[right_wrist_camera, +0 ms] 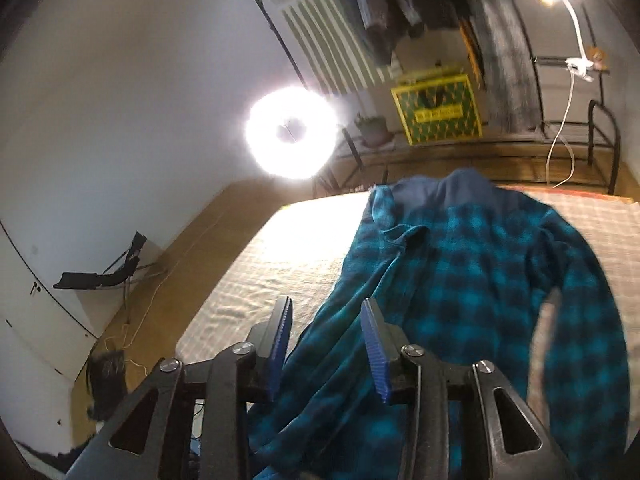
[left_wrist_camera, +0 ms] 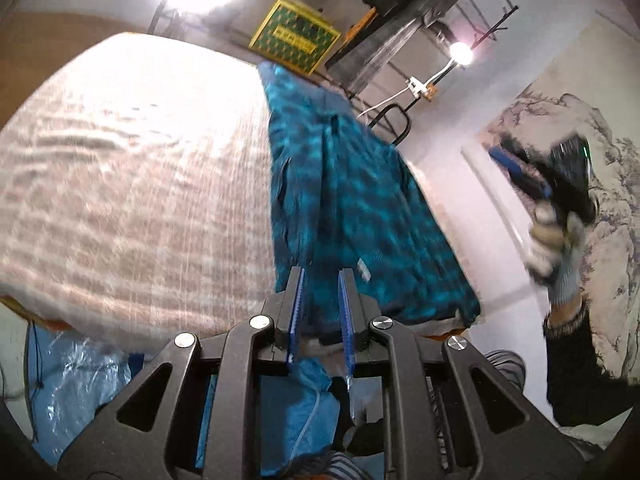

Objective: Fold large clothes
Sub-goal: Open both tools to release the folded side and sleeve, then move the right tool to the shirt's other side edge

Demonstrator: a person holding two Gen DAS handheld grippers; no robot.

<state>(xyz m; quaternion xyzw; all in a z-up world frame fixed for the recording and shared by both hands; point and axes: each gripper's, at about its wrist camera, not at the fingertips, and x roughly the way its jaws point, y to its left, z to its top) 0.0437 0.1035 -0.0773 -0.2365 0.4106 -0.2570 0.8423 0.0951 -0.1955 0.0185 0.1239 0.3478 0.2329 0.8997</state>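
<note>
- The teal-and-dark checked flannel shirt with a plain blue collar [right_wrist_camera: 472, 264] lies spread on the pale woven bedcover [right_wrist_camera: 288, 256]. It fills the centre and right of the right wrist view. In the left wrist view it runs as a long strip from upper centre down to the lower middle.
- The left gripper [left_wrist_camera: 320, 276], at the lower centre of its frame, has its blue ribbed pads a narrow gap apart. No cloth is pinched between them, and the shirt hem lies beyond the tips.
- The right gripper [right_wrist_camera: 326, 308] stands clearly parted over a rumpled sleeve at the lower centre of its frame, gripping nothing. In the left wrist view it shows at the right edge, raised in a gloved hand [left_wrist_camera: 554, 240].
- The step in hand looks like choosing fresh grasp points for the next fold.
- To do it well, smooth the bunched sleeve first.
- Then pinch a single layer at matching edges and bring both sides over evenly, so the fold stays straight.
</note>
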